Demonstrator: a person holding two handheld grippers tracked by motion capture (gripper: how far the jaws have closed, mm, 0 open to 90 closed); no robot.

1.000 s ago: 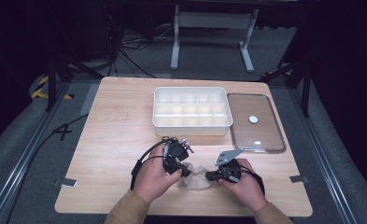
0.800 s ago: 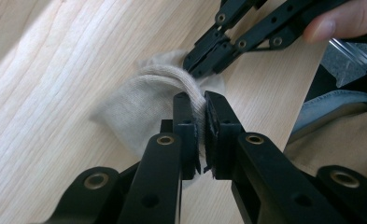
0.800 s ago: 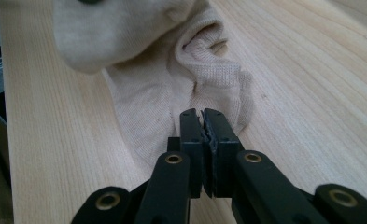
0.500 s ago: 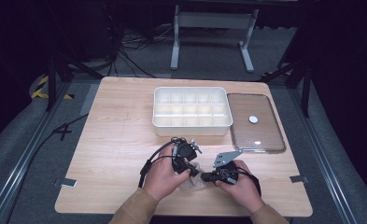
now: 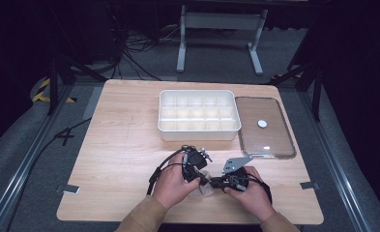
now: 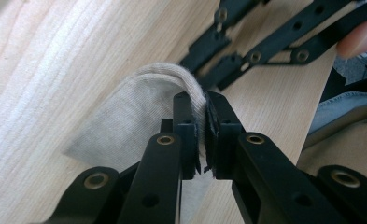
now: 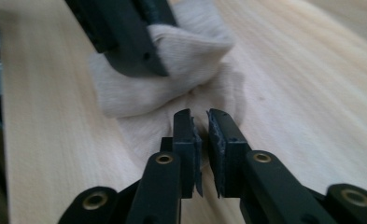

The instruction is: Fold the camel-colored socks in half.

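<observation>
A small beige cloth (image 5: 208, 190) lies crumpled on the wooden table (image 5: 124, 145) near its front edge, between the person's two hands. My left gripper (image 6: 204, 100) is shut on a raised fold of the cloth (image 6: 134, 121); in the high view, the left gripper (image 5: 203, 181) points right. My right gripper (image 7: 200, 116) faces it, tips low over the cloth (image 7: 186, 51). Its jaws have just been opening and stand a narrow gap apart with nothing pinched between them. In the high view, the right gripper (image 5: 216, 183) nearly touches the left one.
A white compartment tray (image 5: 197, 94) stands at the middle back of the table. To its right lies a clear lid (image 5: 274, 142) with a white knob (image 5: 262, 123). Bare wood stretches to the left. The table's front edge is close under the hands.
The left hand has moved right and down with the cloth, closing in on the right gripper. The right hand has stayed put.
</observation>
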